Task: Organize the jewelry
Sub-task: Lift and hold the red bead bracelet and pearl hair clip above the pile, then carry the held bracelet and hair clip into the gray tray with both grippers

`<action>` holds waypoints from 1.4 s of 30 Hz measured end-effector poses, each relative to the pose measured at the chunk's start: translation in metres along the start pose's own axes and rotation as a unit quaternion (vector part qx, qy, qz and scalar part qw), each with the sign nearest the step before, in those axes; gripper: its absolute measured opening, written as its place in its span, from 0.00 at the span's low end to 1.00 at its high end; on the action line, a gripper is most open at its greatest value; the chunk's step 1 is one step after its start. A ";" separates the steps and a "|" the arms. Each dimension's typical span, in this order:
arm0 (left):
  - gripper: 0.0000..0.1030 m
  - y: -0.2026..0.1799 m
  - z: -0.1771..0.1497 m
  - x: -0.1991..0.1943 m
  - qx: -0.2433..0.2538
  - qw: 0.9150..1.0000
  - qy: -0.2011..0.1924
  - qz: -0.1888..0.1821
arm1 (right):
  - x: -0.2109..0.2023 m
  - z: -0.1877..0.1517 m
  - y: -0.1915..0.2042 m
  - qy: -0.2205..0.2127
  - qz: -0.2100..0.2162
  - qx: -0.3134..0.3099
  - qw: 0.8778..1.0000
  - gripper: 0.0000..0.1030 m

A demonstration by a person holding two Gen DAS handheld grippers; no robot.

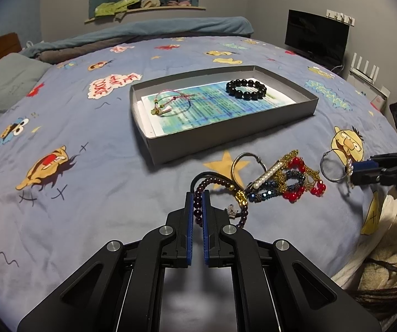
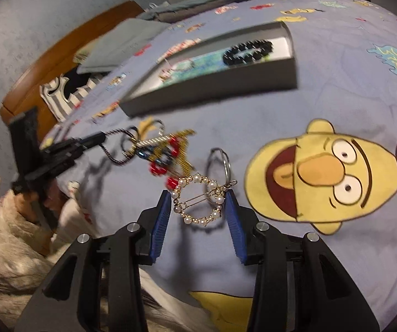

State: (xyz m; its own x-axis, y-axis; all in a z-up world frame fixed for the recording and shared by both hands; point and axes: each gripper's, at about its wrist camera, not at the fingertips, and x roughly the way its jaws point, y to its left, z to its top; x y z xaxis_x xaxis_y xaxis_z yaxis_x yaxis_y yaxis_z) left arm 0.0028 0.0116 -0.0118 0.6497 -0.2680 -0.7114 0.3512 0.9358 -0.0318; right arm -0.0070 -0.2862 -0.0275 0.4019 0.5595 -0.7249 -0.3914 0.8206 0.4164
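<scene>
A grey shallow box [image 1: 157, 145] lies on the bed, holding a black bead bracelet [image 1: 246, 89] and a thin string bracelet [image 1: 170, 102] on a printed sheet. My left gripper [image 1: 197, 197] is shut on a dark purple bead bracelet [image 1: 217, 184] beside a pile of jewelry [image 1: 287, 178] with red, blue, gold and pearl pieces. My right gripper [image 2: 199, 204] is open, its fingers either side of a round pearl brooch [image 2: 198, 202] on the bedspread. A silver ring hoop [image 2: 220, 163] lies just beyond the brooch. The box also shows in the right wrist view [image 2: 212, 94].
The blue cartoon bedspread [image 1: 87, 193] covers the bed. A pillow [image 1: 7, 83] and folded blanket [image 1: 143, 31] lie at the far side. A black monitor [image 1: 316, 37] stands at the right. A wooden headboard [image 2: 60, 55] and a fluffy white rug [image 2: 4, 243] show in the right wrist view.
</scene>
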 end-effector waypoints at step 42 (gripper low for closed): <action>0.06 -0.004 0.050 -0.033 0.036 0.998 -0.060 0.005 | -0.020 0.032 0.037 0.004 -0.110 -0.168 0.980 0.37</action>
State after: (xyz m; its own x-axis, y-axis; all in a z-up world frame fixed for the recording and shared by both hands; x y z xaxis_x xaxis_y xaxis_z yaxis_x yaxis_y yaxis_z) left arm 0.0140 0.0053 0.0471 0.7279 -0.2893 -0.6216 0.3900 0.9204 0.0284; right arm -0.0029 -0.2633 0.0204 0.5016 0.3715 -0.7813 -0.5469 0.8359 0.0463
